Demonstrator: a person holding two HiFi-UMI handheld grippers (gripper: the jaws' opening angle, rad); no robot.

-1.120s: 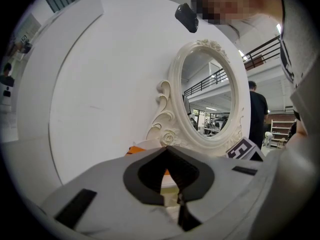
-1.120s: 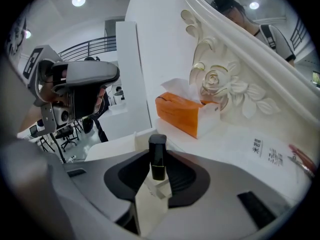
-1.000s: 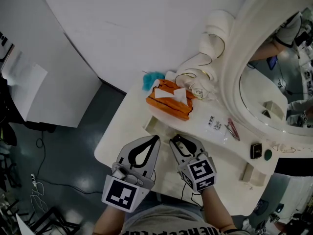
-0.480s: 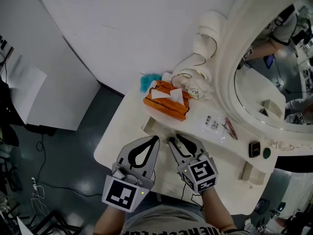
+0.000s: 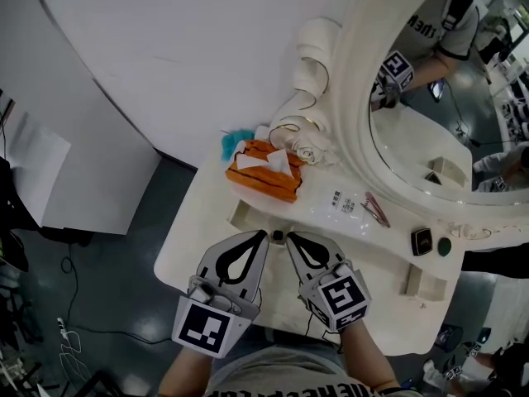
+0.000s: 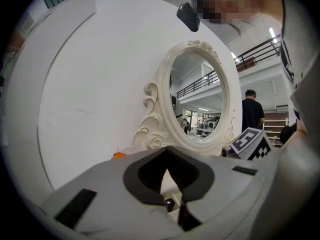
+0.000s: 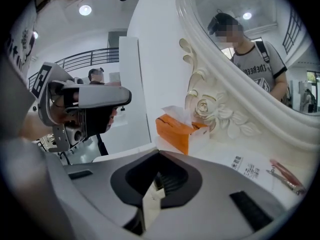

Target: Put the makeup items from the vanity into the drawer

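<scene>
While we hold both tongs side by side over the front of the white table (image 5: pixel 190 238), well short of the mirror (image 5: pixel 351 131), the left tongs (image 5: pixel 265 234) are pressed together with nothing in them. The right tongs (image 5: pixel 289 236) have just been closing and sit pressed together too, empty as far as their own view shows. The makeup items lie at the foot of the mirror: a slim pink piece (image 5: pixel 376 209) beside its lower rim, then a black square compact (image 5: pixel 421 241) and a small dark green round piece (image 5: pixel 445 245) further along that rim. An orange tissue box (image 5: pixel 263 172) stands by the mirror's carved scroll.
</scene>
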